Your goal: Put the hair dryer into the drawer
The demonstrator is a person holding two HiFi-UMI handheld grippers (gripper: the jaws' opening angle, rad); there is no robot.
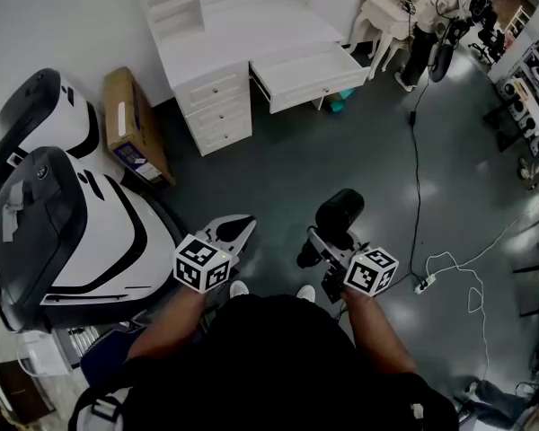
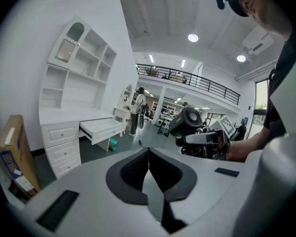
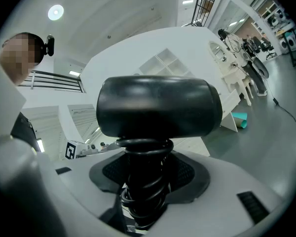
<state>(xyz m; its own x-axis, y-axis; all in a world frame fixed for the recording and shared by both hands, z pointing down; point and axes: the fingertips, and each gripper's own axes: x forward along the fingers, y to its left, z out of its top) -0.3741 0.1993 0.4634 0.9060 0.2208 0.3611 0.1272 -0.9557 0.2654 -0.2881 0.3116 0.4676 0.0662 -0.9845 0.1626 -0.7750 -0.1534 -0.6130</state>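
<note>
A black hair dryer (image 1: pixel 339 214) stands upright in my right gripper (image 1: pixel 322 245), whose jaws are shut on its handle, with the cord coiled round it. In the right gripper view its barrel (image 3: pixel 158 107) fills the middle above the coiled handle (image 3: pixel 144 181). My left gripper (image 1: pixel 238 232) hangs beside it to the left, shut and empty; its pads (image 2: pixel 148 154) meet at the tip. The white desk's open drawer (image 1: pixel 310 74) lies far ahead across the dark floor, and it also shows in the left gripper view (image 2: pixel 103 128). From the left gripper view the hair dryer (image 2: pixel 187 122) is at the right.
Two large white-and-black machines (image 1: pixel 63 214) stand at the left, with a cardboard box (image 1: pixel 135 128) against the wall. Three shut drawers (image 1: pixel 217 106) are left of the open one. A cable and power strip (image 1: pixel 422 285) lie on the floor at the right. A person (image 1: pixel 431 25) stands at the far back.
</note>
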